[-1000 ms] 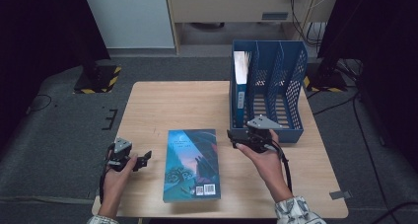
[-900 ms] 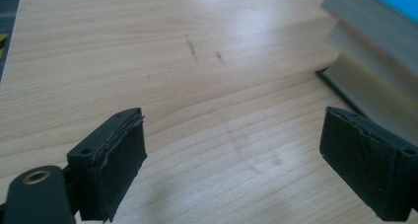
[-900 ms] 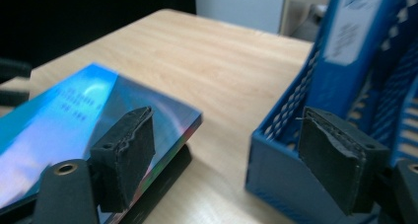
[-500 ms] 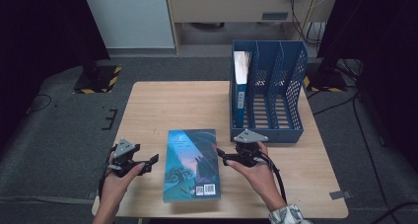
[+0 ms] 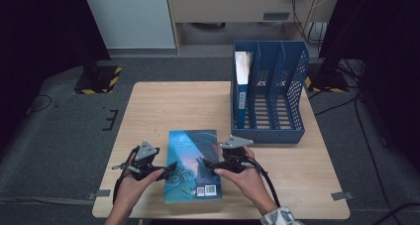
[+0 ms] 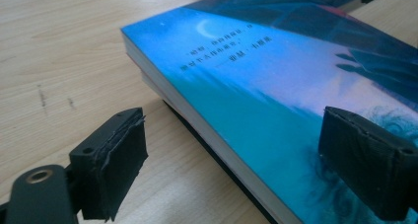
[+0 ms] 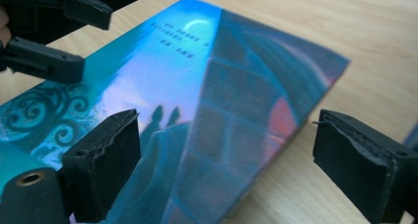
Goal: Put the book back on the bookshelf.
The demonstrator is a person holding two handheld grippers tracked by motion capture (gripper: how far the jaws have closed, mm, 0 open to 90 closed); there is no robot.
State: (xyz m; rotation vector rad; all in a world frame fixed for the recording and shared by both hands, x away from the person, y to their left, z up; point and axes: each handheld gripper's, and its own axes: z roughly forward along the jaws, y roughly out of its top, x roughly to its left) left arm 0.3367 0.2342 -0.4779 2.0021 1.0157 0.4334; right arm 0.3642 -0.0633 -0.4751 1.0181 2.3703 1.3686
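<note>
Book point(image 5: 192, 165) lies flat on the worktop point(image 5: 188, 106), near its front edge. Left claw point(image 5: 166, 170) gapes at its left side, right claw point(image 5: 207, 163), just widened, over its right; neither grips.

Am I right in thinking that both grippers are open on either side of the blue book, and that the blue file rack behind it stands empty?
Not quite: the blue file rack is not empty. The high view shows a book standing in its leftmost slot. The rest holds: left gripper and right gripper are open beside the blue book.
</note>
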